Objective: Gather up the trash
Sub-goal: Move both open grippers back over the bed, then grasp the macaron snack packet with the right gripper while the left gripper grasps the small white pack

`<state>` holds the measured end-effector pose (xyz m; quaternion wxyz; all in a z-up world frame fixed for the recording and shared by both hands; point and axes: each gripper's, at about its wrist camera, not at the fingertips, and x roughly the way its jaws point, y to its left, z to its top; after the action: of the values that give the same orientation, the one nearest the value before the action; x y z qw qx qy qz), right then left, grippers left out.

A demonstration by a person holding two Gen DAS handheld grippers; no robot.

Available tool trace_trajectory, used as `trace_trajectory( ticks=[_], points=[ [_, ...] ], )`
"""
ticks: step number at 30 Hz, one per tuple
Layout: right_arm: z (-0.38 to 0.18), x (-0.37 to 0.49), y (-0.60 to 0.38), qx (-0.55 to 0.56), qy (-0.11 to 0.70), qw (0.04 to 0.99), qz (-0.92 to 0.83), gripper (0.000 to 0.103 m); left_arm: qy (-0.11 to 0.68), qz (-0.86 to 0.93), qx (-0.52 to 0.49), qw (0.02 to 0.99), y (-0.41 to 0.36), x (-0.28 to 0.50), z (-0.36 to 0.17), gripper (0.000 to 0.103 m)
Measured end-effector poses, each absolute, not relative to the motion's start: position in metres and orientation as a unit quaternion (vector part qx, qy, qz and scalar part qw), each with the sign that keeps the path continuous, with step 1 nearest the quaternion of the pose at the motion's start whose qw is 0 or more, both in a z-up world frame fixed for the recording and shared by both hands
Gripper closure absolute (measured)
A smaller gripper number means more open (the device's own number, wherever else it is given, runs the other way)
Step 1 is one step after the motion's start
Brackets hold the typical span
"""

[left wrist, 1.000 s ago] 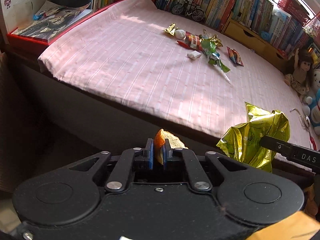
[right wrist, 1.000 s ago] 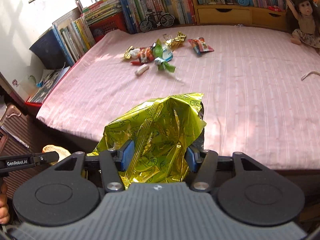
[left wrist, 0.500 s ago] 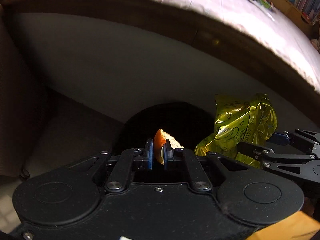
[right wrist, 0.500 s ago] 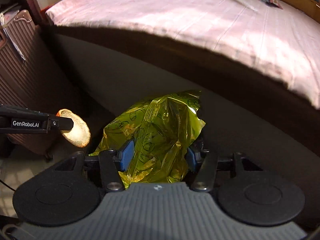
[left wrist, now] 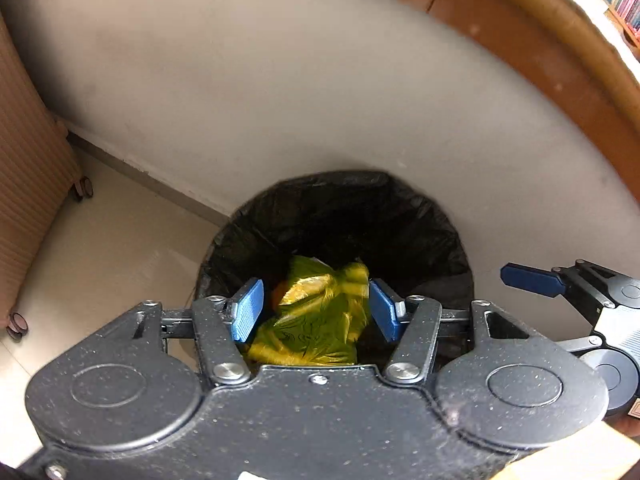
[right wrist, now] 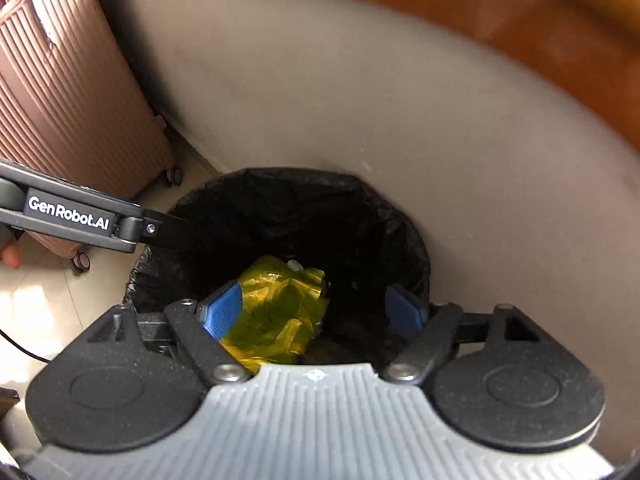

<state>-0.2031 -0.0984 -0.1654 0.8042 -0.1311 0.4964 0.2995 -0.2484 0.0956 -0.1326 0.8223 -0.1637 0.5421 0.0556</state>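
Observation:
A round bin with a black liner stands on the floor against the bed base. Inside it lies a crumpled yellow-green foil bag, blurred by motion. An orange scrap shows at the bag's left edge. My left gripper hangs open above the bin mouth, nothing between its blue pads. My right gripper is also open over the bin, and the bag is clear of its pads. The right gripper's finger reaches in from the right. The left gripper's finger crosses the bin's left rim.
A ribbed pink suitcase on small wheels stands left of the bin. Behind the bin rises the grey bed base under a wooden frame. Pale tiled floor lies to the left. A person's fingertip shows at the left edge.
Both grippers came down from the bed to the bin and opened. The foil bag left the right gripper and the orange scrap left the left one; both now lie in the bin.

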Motion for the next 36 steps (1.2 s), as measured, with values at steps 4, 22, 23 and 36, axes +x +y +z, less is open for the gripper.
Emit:
trace_trajectory(
  ticks=[4,22,23,36],
  points=[
    [-0.127,-0.202,-0.103,-0.123,0.495,0.81,0.289,0.016,0.528,0.054,-0.154,0.834,0.095,-0.247,-0.086,0.043],
    [0.156,-0.167,-0.176,-0.042,0.349,0.924,0.149,0.013,0.382,0.002,-0.134,0.915,0.086,-0.189,0.175,0.015],
    [0.164,-0.162,-0.182,-0.038,0.343,0.928,0.14,0.013,0.374,-0.002,-0.132,0.918,0.081,-0.183,0.185,0.015],
    [0.177,-0.015,-0.248,-0.012,0.309,0.945,0.105,0.012,0.329,0.024,-0.071,0.941,0.028,-0.069,0.188,0.015]
  ],
)
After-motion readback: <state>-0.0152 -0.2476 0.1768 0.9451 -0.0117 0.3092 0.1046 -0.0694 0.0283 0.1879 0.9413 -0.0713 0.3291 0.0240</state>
